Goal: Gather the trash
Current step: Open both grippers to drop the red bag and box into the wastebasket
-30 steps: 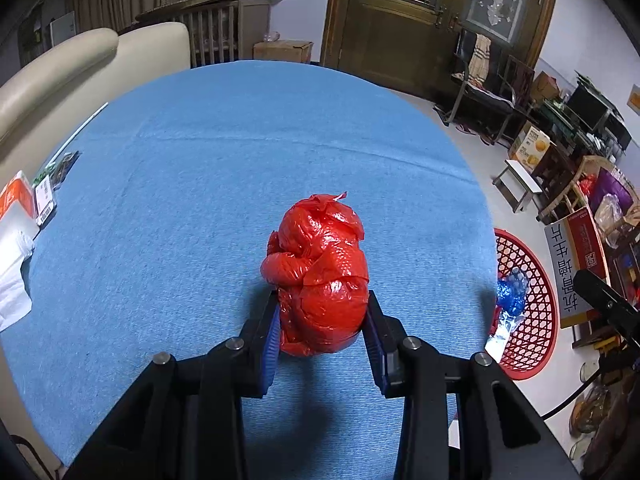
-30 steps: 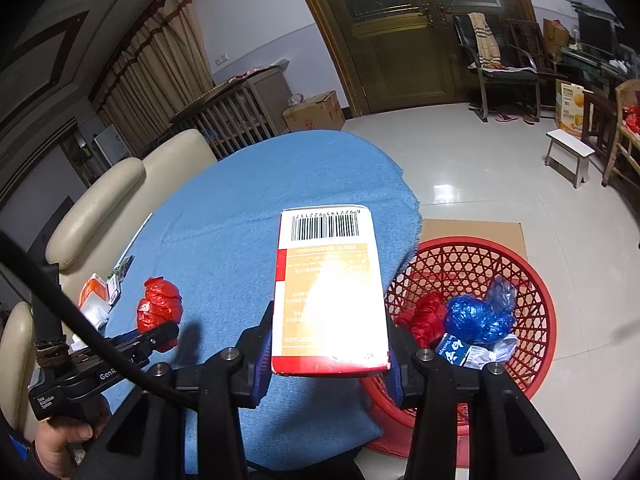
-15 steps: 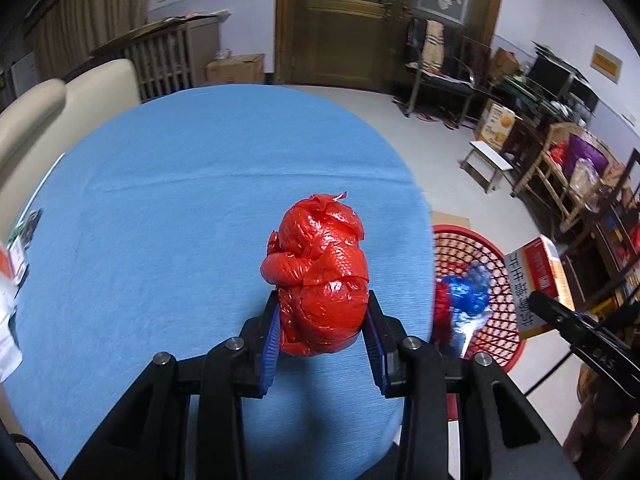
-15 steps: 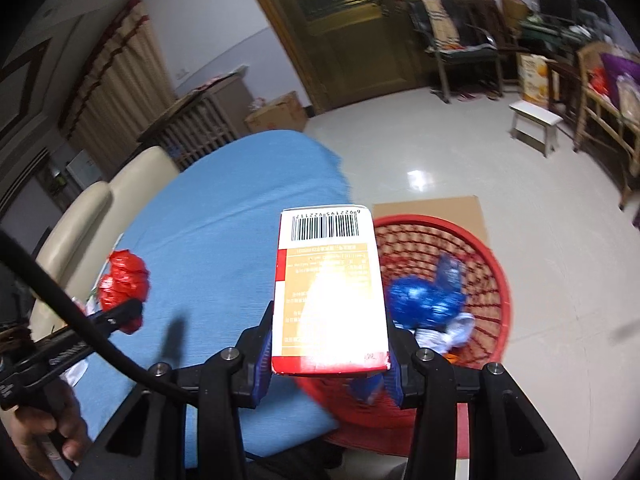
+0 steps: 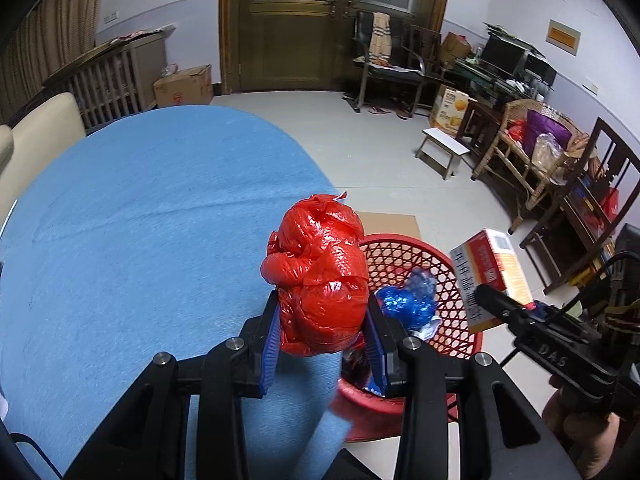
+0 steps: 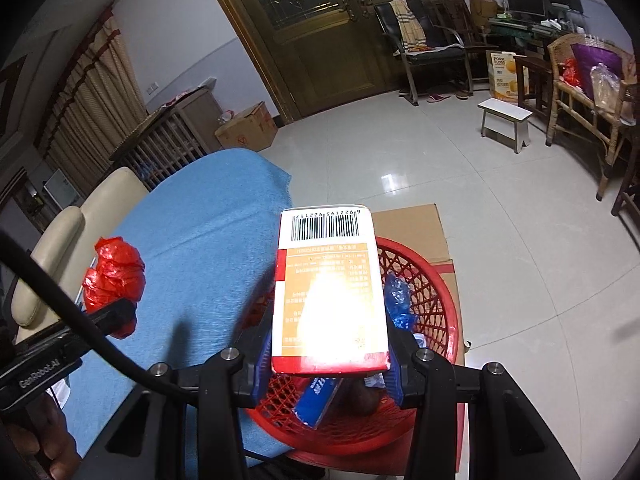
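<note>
My left gripper (image 5: 323, 334) is clamped on the crumpled red bag (image 5: 320, 280), at the blue table's (image 5: 140, 220) right edge beside the red basket (image 5: 448, 264). My right gripper (image 6: 328, 360) pinches the orange carton (image 6: 329, 292) over that basket. A second ago both hung farther left, over the table.

Home living room: wooden double door (image 6: 320, 36), armchairs (image 6: 432, 40), curtains (image 6: 100, 92), cloth-covered table (image 5: 140, 220).
</note>
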`<state>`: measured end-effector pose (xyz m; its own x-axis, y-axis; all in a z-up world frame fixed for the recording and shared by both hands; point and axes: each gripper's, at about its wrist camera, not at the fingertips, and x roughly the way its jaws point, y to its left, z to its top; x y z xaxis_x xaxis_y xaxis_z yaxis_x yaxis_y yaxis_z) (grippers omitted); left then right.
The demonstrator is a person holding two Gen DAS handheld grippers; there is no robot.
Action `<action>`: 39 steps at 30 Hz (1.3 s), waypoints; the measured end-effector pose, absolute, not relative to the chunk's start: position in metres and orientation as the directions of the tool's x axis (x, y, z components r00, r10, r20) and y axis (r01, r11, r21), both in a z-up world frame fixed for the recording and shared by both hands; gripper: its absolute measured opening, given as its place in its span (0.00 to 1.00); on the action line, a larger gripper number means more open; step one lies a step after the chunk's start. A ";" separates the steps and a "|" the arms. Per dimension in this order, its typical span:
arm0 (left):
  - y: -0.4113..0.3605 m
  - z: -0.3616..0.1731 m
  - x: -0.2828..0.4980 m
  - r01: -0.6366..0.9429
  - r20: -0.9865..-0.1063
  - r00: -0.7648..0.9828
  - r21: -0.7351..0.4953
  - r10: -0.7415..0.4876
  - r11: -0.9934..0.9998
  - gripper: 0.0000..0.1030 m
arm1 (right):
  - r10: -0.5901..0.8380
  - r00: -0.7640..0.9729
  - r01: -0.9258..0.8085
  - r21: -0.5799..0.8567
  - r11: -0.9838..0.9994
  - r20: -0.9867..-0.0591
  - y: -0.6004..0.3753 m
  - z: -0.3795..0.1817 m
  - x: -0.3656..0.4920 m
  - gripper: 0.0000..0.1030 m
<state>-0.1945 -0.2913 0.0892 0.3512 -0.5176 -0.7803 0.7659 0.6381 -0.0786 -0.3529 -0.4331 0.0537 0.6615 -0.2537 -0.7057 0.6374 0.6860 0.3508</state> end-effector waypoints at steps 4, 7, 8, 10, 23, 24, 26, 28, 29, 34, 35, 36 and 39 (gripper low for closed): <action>-0.301 0.088 -0.196 0.776 -0.785 0.338 -0.080 -0.520 0.626 0.38 | -0.249 0.640 0.651 0.342 0.678 -0.726 -0.435 0.045 -0.349 0.47; -0.305 0.085 -0.194 0.781 -0.790 0.325 -0.086 -0.520 0.619 0.38 | -0.228 0.611 0.664 0.335 0.668 -0.758 -0.441 0.034 -0.344 0.65; -0.307 0.084 -0.194 0.783 -0.792 0.320 -0.088 -0.520 0.616 0.38 | -0.219 0.606 0.667 0.337 0.665 -0.765 -0.442 0.030 -0.343 0.70; -0.311 0.083 -0.193 0.790 -0.794 0.314 -0.086 -0.520 0.607 0.38 | -0.227 0.602 0.675 0.336 0.657 -0.765 -0.444 0.028 -0.347 0.70; -0.353 0.070 -0.208 0.843 -0.820 0.239 -0.091 -0.521 0.530 0.38 | -0.306 0.632 0.717 0.389 0.578 -0.712 -0.466 0.053 -0.381 0.70; -0.357 0.069 -0.208 0.846 -0.824 0.232 -0.091 -0.516 0.525 0.39 | -0.307 0.633 0.718 0.391 0.576 -0.710 -0.467 0.054 -0.382 0.70; -0.362 0.064 -0.207 0.846 -0.836 0.225 -0.087 -0.500 0.527 0.40 | -0.310 0.636 0.718 0.395 0.573 -0.707 -0.469 0.055 -0.385 0.70; -0.366 0.058 -0.205 0.846 -0.845 0.215 -0.090 -0.490 0.526 0.42 | -0.312 0.639 0.717 0.399 0.571 -0.703 -0.470 0.056 -0.386 0.70; -0.369 0.055 -0.204 0.845 -0.851 0.215 -0.085 -0.480 0.528 0.42 | -0.315 0.640 0.718 0.399 0.571 -0.701 -0.470 0.058 -0.387 0.70; -0.368 0.041 -0.196 0.825 -0.890 0.195 -0.078 -0.413 0.559 0.72 | -0.324 0.648 0.715 0.403 0.572 -0.689 -0.472 0.064 -0.390 0.70; -0.366 0.041 -0.195 0.822 -0.890 0.196 -0.080 -0.412 0.564 0.72 | -0.326 0.649 0.714 0.404 0.572 -0.687 -0.472 0.065 -0.391 0.70; -0.364 0.042 -0.195 0.819 -0.890 0.195 -0.083 -0.411 0.568 0.72 | -0.327 0.649 0.715 0.403 0.572 -0.687 -0.472 0.065 -0.391 0.70; -0.358 0.047 -0.193 0.814 -0.886 0.203 -0.084 -0.417 0.574 0.72 | -0.321 0.650 0.712 0.404 0.574 -0.689 -0.470 0.066 -0.389 0.70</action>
<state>-0.1934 -0.3580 0.0466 0.2030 -0.4174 -0.8857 0.8145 0.5741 -0.0838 -0.3892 -0.4695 0.0657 0.6499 -0.3213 -0.6888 0.7121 0.5743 0.4039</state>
